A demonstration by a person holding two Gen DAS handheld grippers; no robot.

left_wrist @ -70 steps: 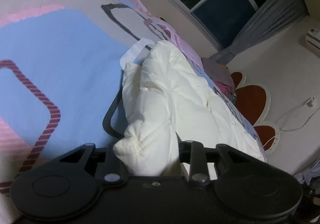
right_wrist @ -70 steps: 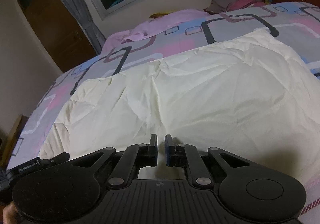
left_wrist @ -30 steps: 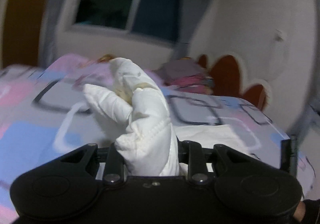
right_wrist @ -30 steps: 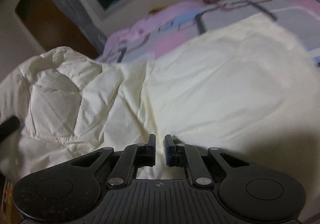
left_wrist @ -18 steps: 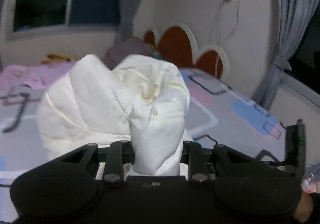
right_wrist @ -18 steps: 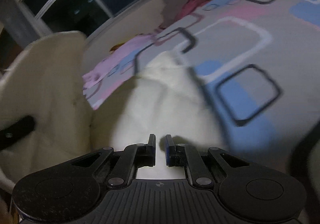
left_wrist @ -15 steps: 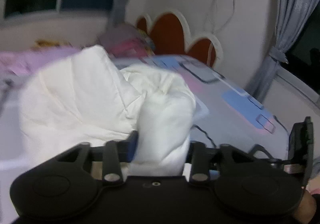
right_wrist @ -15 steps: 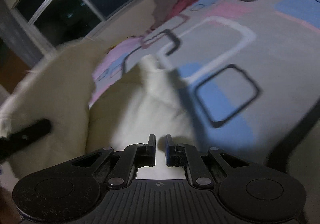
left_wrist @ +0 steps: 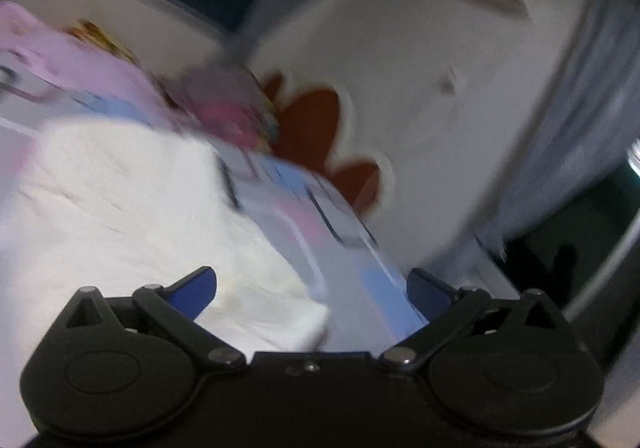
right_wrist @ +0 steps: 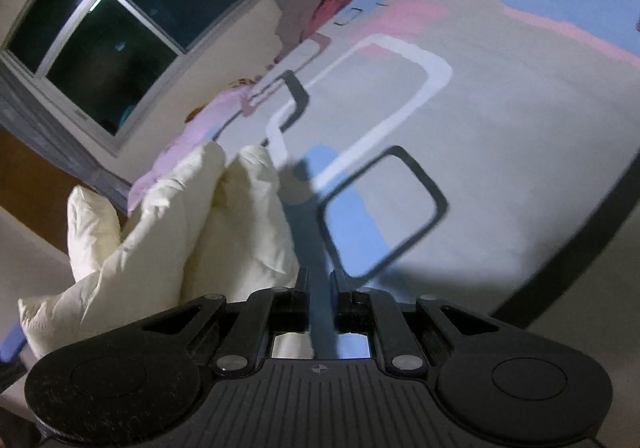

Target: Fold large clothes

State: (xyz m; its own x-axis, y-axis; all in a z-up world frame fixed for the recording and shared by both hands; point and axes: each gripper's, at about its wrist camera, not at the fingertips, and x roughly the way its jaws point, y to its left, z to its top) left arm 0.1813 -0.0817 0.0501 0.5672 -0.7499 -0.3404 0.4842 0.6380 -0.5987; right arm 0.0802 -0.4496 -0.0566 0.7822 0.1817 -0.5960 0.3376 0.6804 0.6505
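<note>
A white padded jacket (left_wrist: 132, 216) lies bunched on the patterned bed sheet (left_wrist: 352, 264), blurred in the left wrist view. My left gripper (left_wrist: 310, 280) hovers just above it, its jaws opening wide. A corner of the jacket (left_wrist: 264, 320) lies loose between them, and the blue pads (left_wrist: 196, 288) stand clear of it. In the right wrist view the jacket (right_wrist: 192, 232) stands in puffy folds at the left. My right gripper (right_wrist: 320, 276) is shut with nothing in it, beside the jacket's right edge and over bare sheet (right_wrist: 500, 128).
A pile of folded clothes (right_wrist: 316, 8) sits at the head of the bed by the red scalloped headboard (left_wrist: 316, 120). A pink blanket (right_wrist: 192, 136) lies near the window (right_wrist: 120, 40). A grey curtain (left_wrist: 568, 128) hangs to the right. The bed's edge (right_wrist: 592, 248) curves down the right.
The left jaws spread wide and let go of the white fold, which dropped onto the bed. The right gripper swung right, so the jacket now sits at its left.
</note>
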